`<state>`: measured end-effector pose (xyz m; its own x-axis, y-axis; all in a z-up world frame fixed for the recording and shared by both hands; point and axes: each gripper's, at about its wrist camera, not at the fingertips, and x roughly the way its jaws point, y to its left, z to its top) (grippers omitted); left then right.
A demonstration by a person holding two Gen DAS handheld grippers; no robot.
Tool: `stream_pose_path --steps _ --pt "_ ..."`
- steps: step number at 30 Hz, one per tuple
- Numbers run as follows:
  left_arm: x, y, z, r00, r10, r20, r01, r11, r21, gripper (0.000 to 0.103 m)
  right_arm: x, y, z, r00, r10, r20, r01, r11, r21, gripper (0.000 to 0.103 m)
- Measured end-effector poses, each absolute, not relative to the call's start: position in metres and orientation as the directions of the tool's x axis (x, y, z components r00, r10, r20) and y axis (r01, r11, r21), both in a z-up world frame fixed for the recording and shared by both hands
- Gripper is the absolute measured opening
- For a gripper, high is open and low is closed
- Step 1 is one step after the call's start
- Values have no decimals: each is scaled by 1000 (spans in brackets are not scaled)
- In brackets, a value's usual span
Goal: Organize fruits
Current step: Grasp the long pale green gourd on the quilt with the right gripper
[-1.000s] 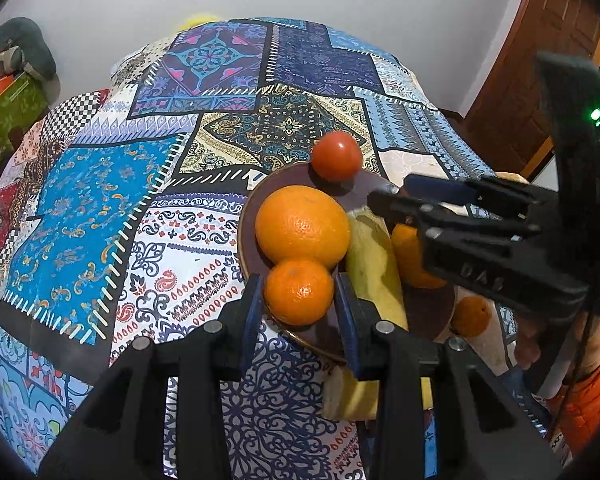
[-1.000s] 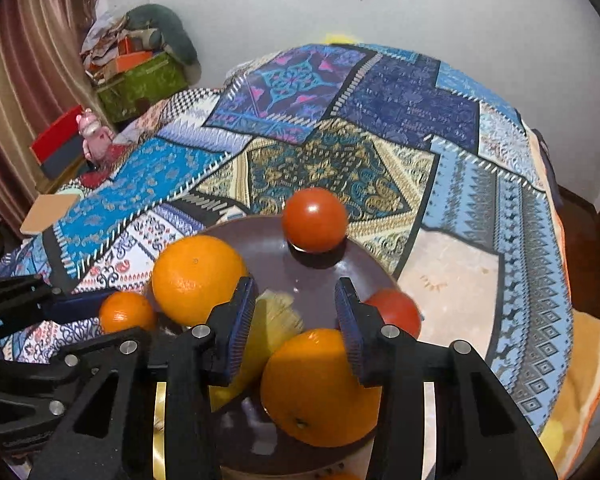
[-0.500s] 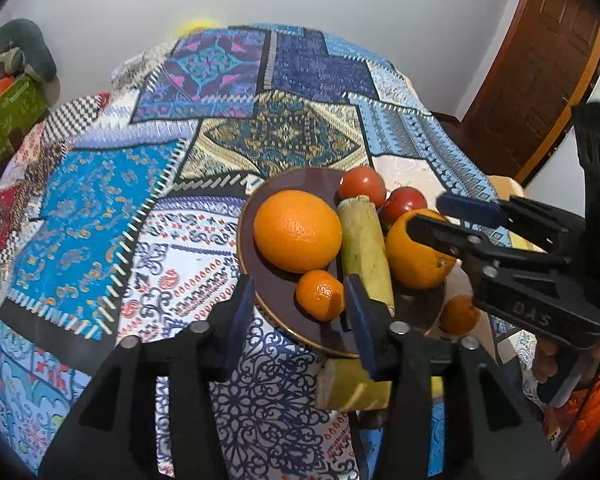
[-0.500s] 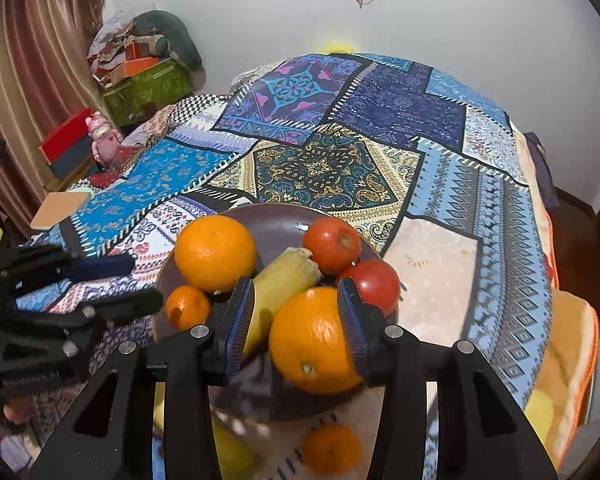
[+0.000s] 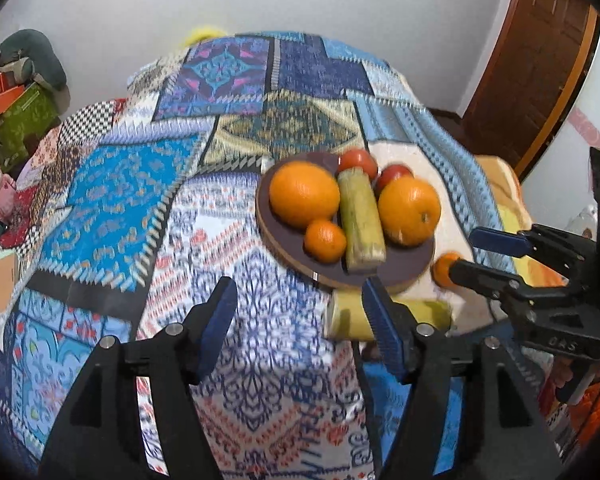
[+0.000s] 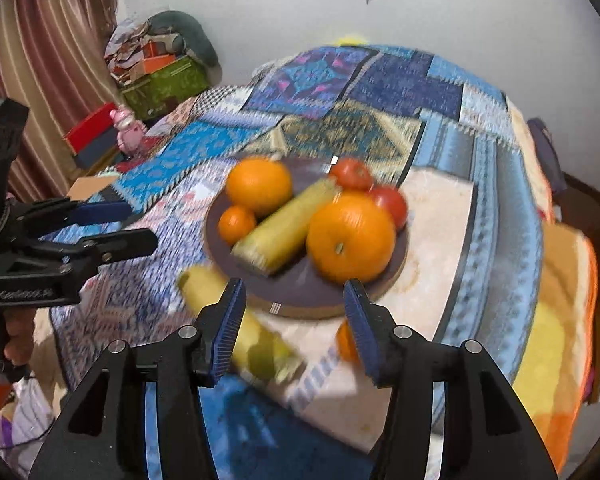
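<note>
Left gripper (image 5: 300,312): jaws opening, nothing between the pads, just patterned bedspread (image 5: 112,200) under the gap. It sits low centre in the left wrist view, short of the plate

Right gripper (image 6: 294,316): jaws opening too, narrower gap, nothing gripped. Seen past the gap is the near rim of the plate (image 6: 300,296)

Plate: dark brown, round, centre-right in the left view (image 5: 404,264), mid-frame in the right view. On it:
- big orange (image 5: 304,194), upper left of the plate
- second big orange (image 5: 409,210), right side, stem end towards the right camera (image 6: 350,236)
- small orange (image 5: 325,240), front left, touching the first big orange
- corn cob (image 5: 360,220) lying between the two big oranges, husk on
- two tomatoes (image 5: 358,160) at the far edge, the second one (image 5: 392,172) tucked behind the right-hand big orange

Off the plate, on the cloth:
- second corn cob (image 6: 236,320), lower left of the plate in the right view, partly behind the right gripper's left finger; in the left view it lies just under the plate's near rim (image 5: 348,316)
- loose small orange (image 5: 444,268) just right of the plate, partly hidden by a right gripper finger in both views

Both views motion-blurred. A hand (image 6: 18,336) on the left gripper's handle shows at the lower left edge of the right view
</note>
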<state>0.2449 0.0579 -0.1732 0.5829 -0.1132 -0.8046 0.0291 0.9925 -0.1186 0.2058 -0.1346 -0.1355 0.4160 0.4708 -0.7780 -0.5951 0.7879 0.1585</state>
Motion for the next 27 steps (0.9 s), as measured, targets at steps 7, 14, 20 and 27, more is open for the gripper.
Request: stream_pose_path --steps 7,14,20,27 --pt "241 66 -199 545 -28 -838 -26 998 -51 65 188 -140 -159 344 472 -812 -591 781 204 48" --pt "252 64 -214 506 -54 -861 -13 997 -70 64 192 -125 -174 308 478 -823 -590 774 229 50" --pt "258 58 -217 497 -56 -866 2 998 -63 61 189 -132 -175 310 487 -817 -587 774 238 49" --pt "259 22 -216 480 -63 -875 80 996 -28 52 176 -157 -171 331 470 -818 -552 800 236 49"
